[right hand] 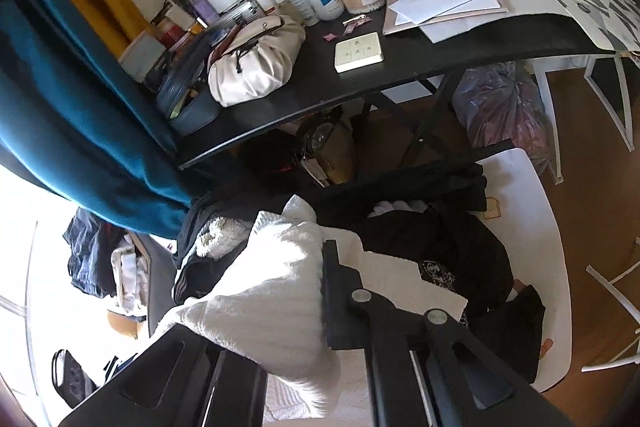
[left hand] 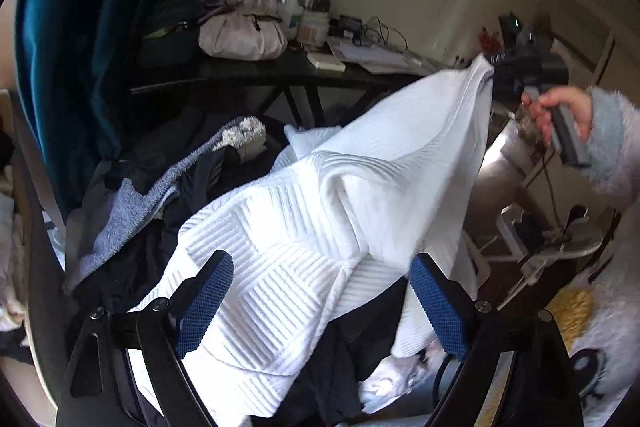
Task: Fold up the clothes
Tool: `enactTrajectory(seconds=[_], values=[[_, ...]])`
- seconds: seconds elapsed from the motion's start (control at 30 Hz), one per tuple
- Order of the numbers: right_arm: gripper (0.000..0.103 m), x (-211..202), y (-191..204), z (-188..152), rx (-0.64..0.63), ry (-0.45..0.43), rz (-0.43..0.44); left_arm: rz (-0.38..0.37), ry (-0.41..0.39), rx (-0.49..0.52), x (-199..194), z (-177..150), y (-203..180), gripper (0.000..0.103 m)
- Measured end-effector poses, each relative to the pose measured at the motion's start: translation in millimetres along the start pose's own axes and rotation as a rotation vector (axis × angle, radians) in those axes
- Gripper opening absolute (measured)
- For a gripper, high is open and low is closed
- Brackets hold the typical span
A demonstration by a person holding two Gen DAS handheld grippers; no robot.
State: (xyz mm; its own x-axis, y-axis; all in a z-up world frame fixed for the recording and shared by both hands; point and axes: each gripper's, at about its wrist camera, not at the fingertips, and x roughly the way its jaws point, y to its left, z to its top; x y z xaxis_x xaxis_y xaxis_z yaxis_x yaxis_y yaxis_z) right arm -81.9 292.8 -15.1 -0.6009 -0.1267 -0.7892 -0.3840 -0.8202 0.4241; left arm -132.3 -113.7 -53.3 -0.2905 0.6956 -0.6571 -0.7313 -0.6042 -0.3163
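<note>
My right gripper (left hand: 494, 73) is clenched on a corner of the white ribbed cloth (left hand: 320, 211), lifting it; my left gripper (left hand: 320, 301) hangs released over it.

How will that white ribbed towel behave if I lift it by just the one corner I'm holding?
Probably floppy: the white towel hangs from the right gripper in soft folds and drapes over the dark clothes. It looks thick and ribbed, so likely heavyish and not slippery. The open left gripper may need a second corner to spread it.
</note>
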Motion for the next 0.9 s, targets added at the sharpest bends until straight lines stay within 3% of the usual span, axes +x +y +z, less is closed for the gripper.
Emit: enactTrajectory(seconds=[0.07,0.13,0.3,0.43,0.7,0.83,0.9], values=[[0.004,-2.4,-3.8,2.0,0.024,-0.011,0.001,-0.016,-0.031,-0.054,-3.8,5.6,4.6,0.090],[0.004,-2.7,-7.3,2.6,0.034,-0.010,-0.003,0.000,-0.019,-0.042,4.3,7.7,4.5,0.090],[0.004,0.6,-10.4,1.2,0.054,-0.010,0.002,0.069,0.112,0.162,56.2,-12.9,-13.7,0.090],[0.004,1.3,-10.8,2.4,0.064,-0.011,0.005,0.128,0.135,0.304,88.2,-19.4,-28.0,0.090],[0.004,-1.9,-8.1,0.7,0.042,-0.008,-0.018,0.110,0.143,0.321,146.0,0.7,-3.9,0.090],[0.004,1.7,-5.6,-0.3,0.022,0.008,-0.026,0.072,0.196,0.248,170.3,-4.0,8.7,0.091],[0.004,3.7,-4.4,-0.3,0.014,0.010,-0.028,0.091,0.179,0.237,171.9,-8.3,8.2,0.091]])
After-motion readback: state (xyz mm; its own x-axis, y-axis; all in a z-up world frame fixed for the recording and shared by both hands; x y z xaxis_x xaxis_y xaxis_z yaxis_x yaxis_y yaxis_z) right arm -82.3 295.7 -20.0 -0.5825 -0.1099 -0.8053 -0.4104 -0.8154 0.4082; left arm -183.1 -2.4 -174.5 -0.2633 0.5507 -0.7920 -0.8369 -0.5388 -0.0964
